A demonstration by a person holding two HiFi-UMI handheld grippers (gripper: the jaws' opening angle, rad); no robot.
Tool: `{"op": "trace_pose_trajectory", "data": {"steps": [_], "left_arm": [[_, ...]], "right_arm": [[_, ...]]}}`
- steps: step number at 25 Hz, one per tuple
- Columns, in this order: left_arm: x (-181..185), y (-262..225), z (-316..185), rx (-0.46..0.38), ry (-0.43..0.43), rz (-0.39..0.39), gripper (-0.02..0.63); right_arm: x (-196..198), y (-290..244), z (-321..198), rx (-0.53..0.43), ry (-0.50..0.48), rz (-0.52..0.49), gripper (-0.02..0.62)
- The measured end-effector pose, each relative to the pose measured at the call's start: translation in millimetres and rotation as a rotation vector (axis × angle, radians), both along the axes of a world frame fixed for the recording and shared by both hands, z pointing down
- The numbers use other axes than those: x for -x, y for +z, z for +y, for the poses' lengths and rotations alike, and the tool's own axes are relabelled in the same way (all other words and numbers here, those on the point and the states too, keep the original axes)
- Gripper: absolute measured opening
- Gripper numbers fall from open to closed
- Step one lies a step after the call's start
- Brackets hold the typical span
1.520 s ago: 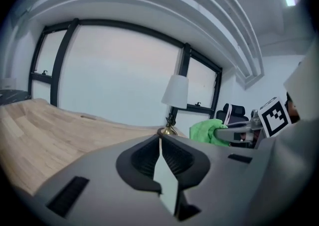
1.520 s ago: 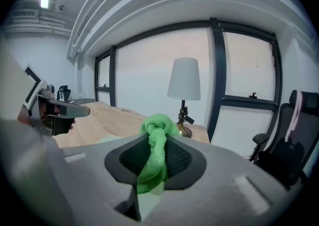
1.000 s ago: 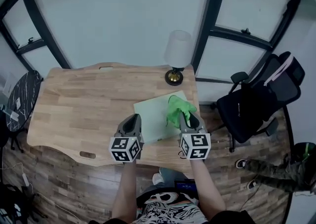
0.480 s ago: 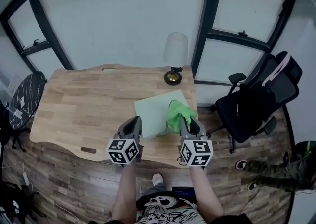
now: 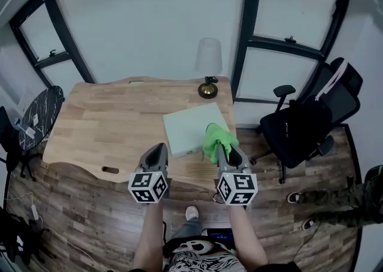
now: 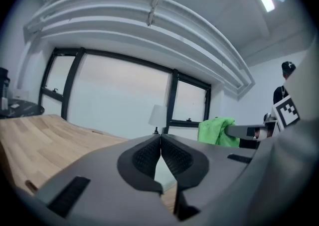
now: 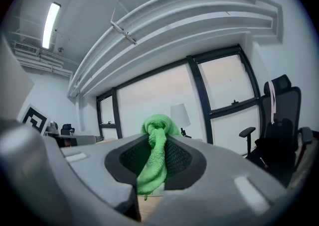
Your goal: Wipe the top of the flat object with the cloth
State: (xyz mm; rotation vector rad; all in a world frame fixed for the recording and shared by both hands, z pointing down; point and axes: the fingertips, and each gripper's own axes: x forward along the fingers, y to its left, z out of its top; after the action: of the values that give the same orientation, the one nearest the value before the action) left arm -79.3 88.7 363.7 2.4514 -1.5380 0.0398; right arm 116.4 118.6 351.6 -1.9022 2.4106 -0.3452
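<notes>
A pale green flat board lies on the wooden table near its right front corner. My right gripper is shut on a bright green cloth, which bunches above the jaws and hangs between the pads. It is lifted off the board's near right corner. My left gripper hovers over the table's front edge, left of the board, shut with nothing between its pads. From the left gripper view the cloth shows to the right.
A lamp with a white shade stands at the table's back right corner. A black office chair is to the right of the table, and a small dark round table to the left. Windows line the wall behind.
Both grippers have drawn back toward me and risen. The cloth has come off the board with the right gripper. The left jaws have closed fully.
</notes>
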Motion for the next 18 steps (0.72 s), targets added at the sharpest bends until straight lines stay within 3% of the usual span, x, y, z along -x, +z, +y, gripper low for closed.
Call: {"op": "trace_pose_trajectory", "data": {"steps": [4, 18], "left_arm": [[11, -1, 21, -0.026, -0.053, -0.015, 0.008], [19, -8, 47, -0.042, -0.056, 0.017, 0.008]], "right_arm": [[5, 7, 21, 0.006, -0.025, 0.039, 0.074], [17, 5, 44, 0.001, -0.080, 0.085, 0.074]]}}
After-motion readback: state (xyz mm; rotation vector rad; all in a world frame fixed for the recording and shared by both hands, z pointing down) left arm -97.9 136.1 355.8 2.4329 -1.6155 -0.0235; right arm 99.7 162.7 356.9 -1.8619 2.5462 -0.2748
